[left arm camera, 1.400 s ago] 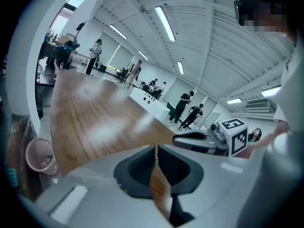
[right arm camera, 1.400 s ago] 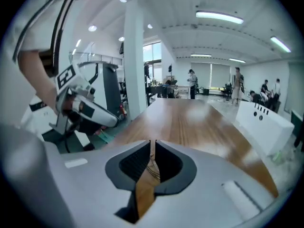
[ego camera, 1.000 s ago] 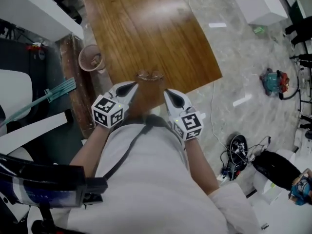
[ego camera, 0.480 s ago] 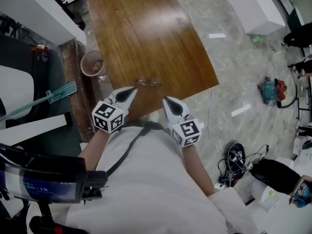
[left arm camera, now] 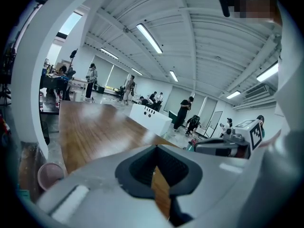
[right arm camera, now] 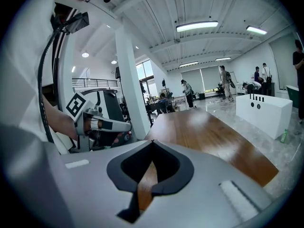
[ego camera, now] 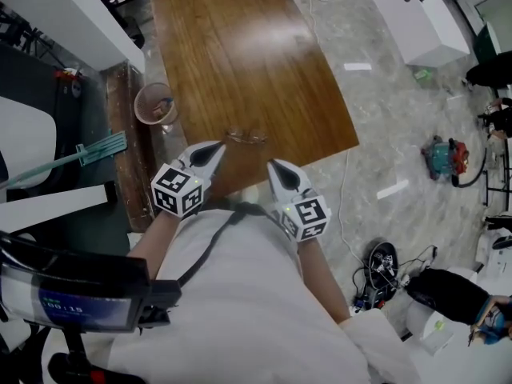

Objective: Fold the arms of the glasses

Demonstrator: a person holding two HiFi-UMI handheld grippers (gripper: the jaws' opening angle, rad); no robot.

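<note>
My left gripper and right gripper are both shut on nothing, the glasses lie on the wooden table just ahead between my 2 tips, too small to tell folded from open, so any arm standing out wants a gentle push, frame steadied

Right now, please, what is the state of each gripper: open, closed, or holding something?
Left gripper: closed, holding nothing.
Right gripper: closed, holding nothing.
</note>
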